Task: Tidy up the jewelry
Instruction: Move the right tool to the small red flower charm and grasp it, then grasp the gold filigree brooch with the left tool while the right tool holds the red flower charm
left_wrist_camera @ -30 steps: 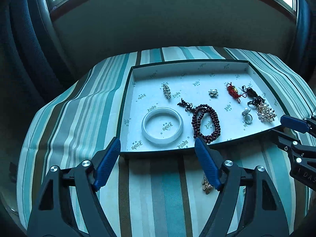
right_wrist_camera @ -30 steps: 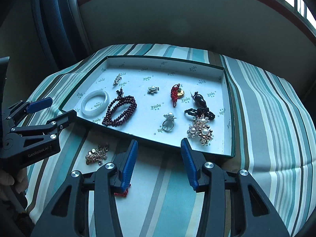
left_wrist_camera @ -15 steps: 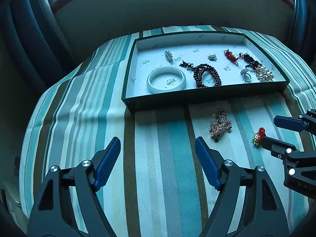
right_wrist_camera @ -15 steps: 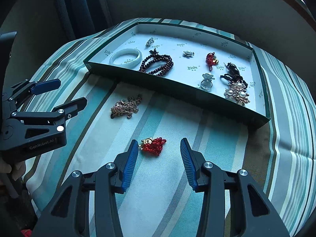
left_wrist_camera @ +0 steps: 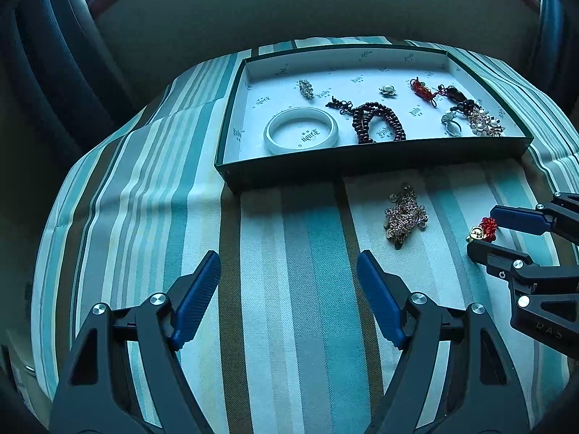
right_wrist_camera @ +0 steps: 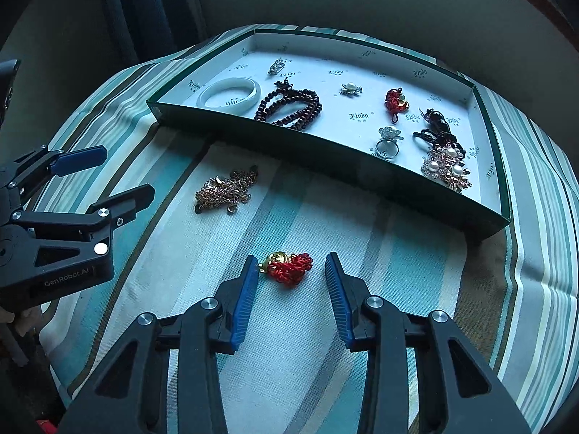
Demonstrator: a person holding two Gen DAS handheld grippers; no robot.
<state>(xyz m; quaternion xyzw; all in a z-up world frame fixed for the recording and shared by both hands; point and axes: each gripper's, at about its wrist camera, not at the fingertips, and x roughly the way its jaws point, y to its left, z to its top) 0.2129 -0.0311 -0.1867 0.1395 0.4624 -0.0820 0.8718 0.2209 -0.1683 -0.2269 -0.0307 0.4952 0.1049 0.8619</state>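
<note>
Right tool (right_wrist_camera: 291, 271) jaws closing around red charm (right_wrist_camera: 289, 267).

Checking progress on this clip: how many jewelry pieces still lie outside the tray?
2: a gold chain cluster on the striped cloth, and a red knotted charm between the right gripper fingers.

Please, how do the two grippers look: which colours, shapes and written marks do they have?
The left gripper and the right gripper match: black angular frames with silver round bolts and long ribbed blue pads on the fingers. In the right wrist view, the left gripper's side shows the white marking "GenRobot.AI".
</note>
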